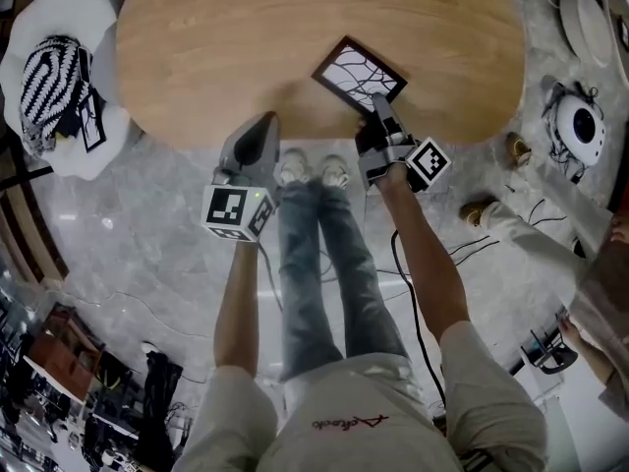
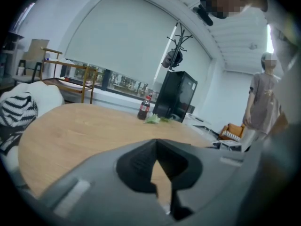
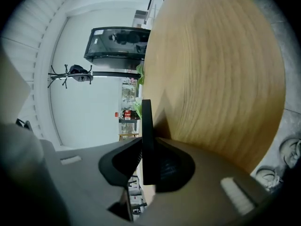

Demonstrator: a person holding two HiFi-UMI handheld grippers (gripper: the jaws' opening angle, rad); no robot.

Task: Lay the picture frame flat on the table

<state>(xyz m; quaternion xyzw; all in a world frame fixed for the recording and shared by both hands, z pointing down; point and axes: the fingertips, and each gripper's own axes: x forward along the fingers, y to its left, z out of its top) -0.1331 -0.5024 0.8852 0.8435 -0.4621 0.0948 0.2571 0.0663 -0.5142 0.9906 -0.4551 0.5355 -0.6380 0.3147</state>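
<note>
The oval light-wood tabletop [image 1: 216,57] carries one task item, a black-rimmed rectangular picture frame [image 1: 358,73] whose white panel is marked with dark branching lines. It is positioned near the tabletop's front edge, on the person's right side. The right tongs [image 1: 381,116] are clenched on the frame's near corner. The right gripper view shows the frame edge-on as a thin dark slab pinched between both jaws, with its shadow on the wood just beside it. Whether the frame rests fully flat cannot be determined. The left tongs [image 1: 257,131] sit at the tabletop's front edge, well apart from the frame, jaws closed tip to tip with nothing between them. A black-and-white striped cushion [image 1: 54,79] lies on a white seat [image 1: 69,8] left of the tabletop.
</note>
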